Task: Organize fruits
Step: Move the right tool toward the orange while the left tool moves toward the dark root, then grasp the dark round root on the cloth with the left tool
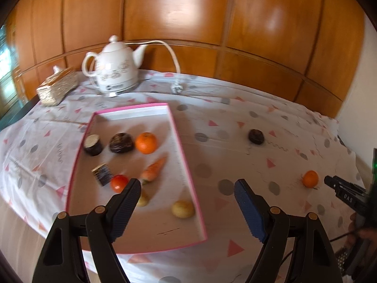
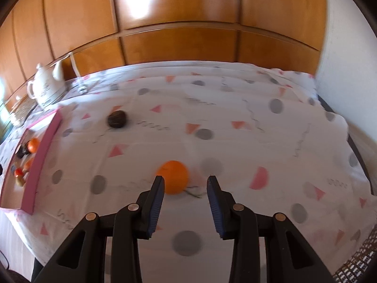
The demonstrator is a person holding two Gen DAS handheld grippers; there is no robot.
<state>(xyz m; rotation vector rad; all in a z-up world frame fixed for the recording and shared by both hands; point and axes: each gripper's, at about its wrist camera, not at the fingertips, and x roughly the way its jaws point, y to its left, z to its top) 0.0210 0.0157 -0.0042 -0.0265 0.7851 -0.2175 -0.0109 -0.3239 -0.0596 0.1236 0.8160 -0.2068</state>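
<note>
Just ahead of my right tongs [image 2: 185,181], jaws parted and empty, lies an orange [image 2: 173,176]; my left tongs [image 1: 186,188] gape over the pink tray [image 1: 186,165].

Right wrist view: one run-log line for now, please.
right tool: open, empty | target: orange on tablecloth, ahead | left tool: open over pink tray

A white teapot [image 1: 115,70] with a patterned belly stands at the far edge of the bench [image 1: 235,127], against the glossy wooden wall panels [image 1: 188,11]. A white cord [image 1: 173,59] runs from behind the teapot's spout down to a plug [image 1: 176,88] lying on the white tablecloth [image 1: 259,108], which is printed with grey dots and pink triangles. Left of the teapot sits a woven box [image 1: 57,87], tilted in this view.
</note>
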